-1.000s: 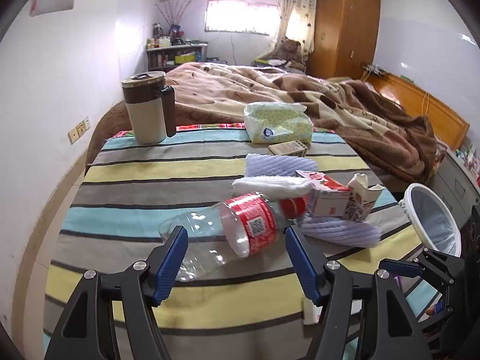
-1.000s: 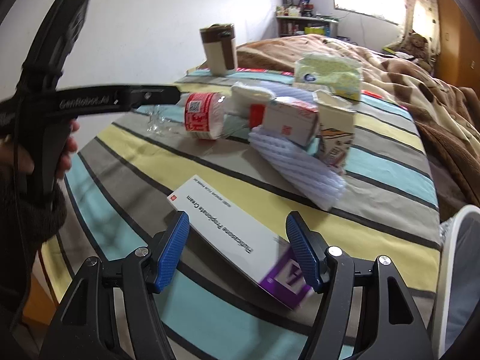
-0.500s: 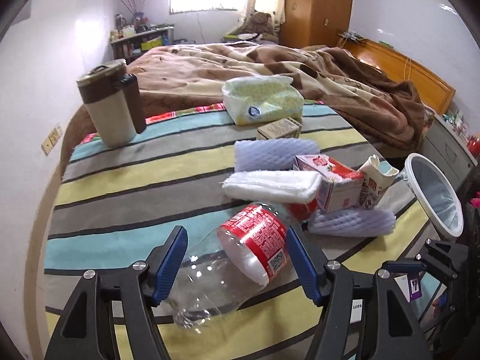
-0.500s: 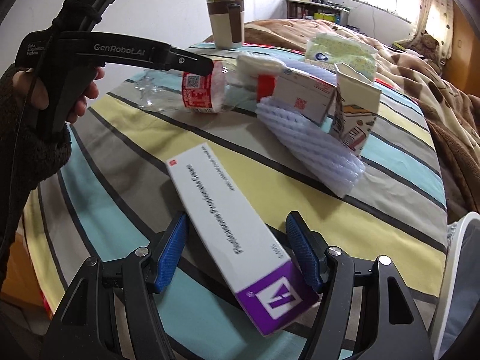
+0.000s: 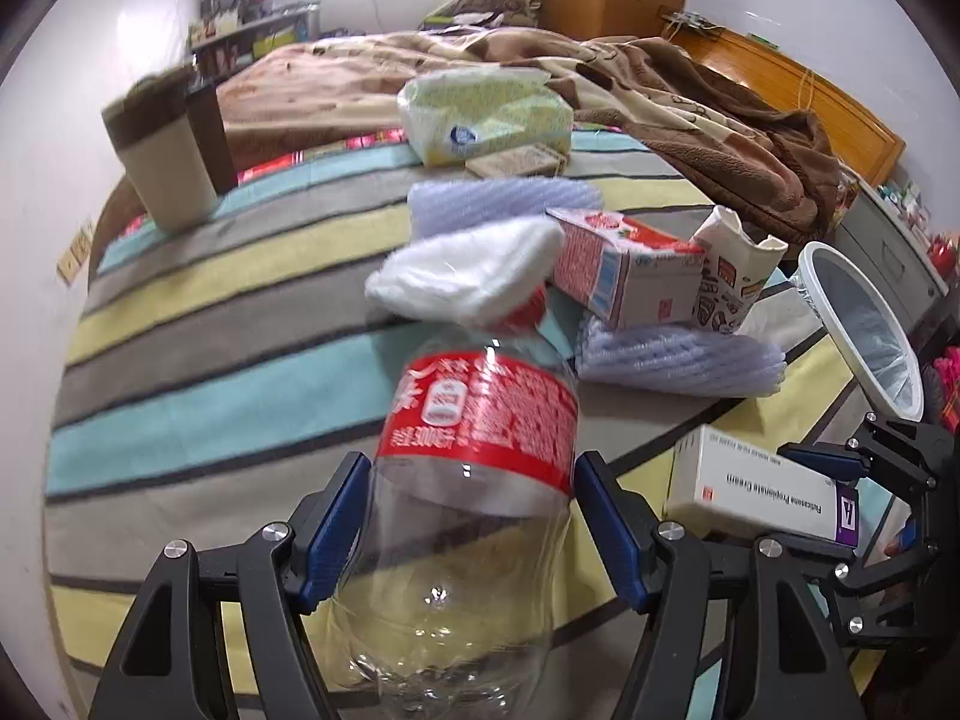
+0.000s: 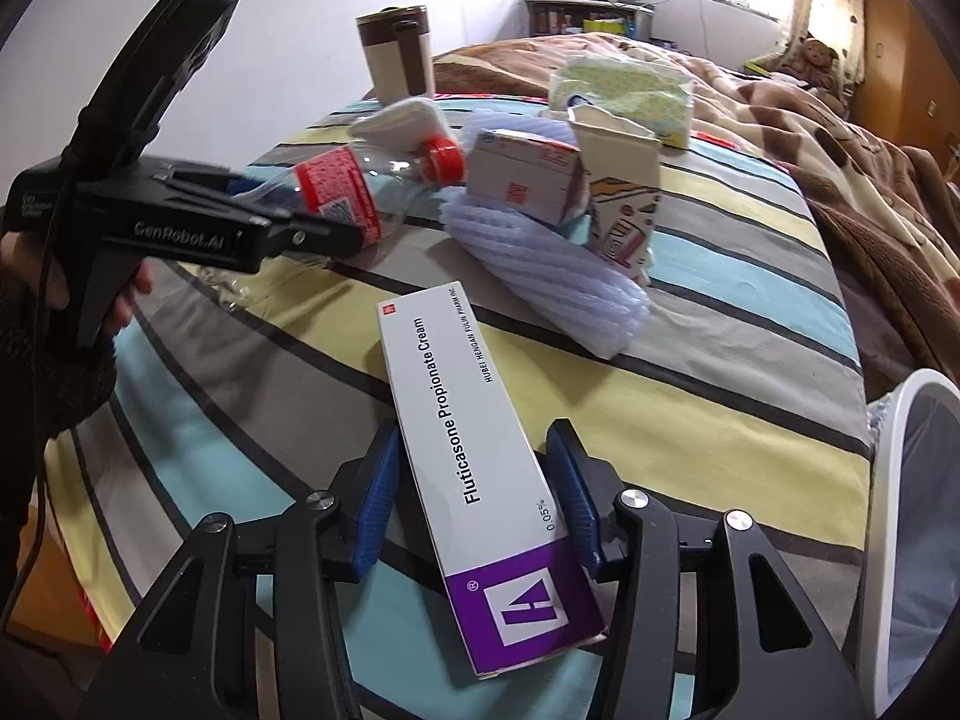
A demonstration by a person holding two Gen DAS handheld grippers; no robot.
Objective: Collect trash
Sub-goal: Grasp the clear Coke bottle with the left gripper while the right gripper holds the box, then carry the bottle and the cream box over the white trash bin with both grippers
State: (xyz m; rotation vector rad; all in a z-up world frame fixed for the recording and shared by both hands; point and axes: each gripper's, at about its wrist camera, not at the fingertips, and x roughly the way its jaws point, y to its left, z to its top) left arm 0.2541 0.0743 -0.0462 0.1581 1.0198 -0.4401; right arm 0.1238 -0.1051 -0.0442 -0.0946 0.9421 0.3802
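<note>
Left wrist view: left gripper [image 5: 471,531] has its jaws about half open, straddling the lower body of the clear bottle [image 5: 474,480]. Blue pads sit just beside the plastic on both sides; can't tell if they press yet, so I'd call it not gripped. The bottle's red cap end points away from the jaws, tucked under a white foam pad [image 5: 468,276]. Beyond the jaws: milk carton [image 5: 624,270], torn paper cup [image 5: 732,276] and foam netting [image 5: 678,360] piled together. Bin [image 5: 864,324] is off to the right of the jaws, beside the bed. To do this well: close squarely below the label where the body is widest, gently, because thin plastic will buckle and slip, then draw the bottle back toward the jaws so the foam pad slides off rather than being dragged along. Right wrist view: right gripper [image 6: 474,498] jaws have just been closing, with the cream box [image 6: 474,462] between them. The left pad is touching the box edge; the right pad looks to have a small gap, so the grip isn't confirmed. The box lies skewed on the striped bed cover [image 6: 750,438], purple end nearest the camera, white end past the jaw tips. Finish the close before lifting. The box is long and will pivot, so keep it level and carry it right to the bin [image 6: 918,516].
</note>
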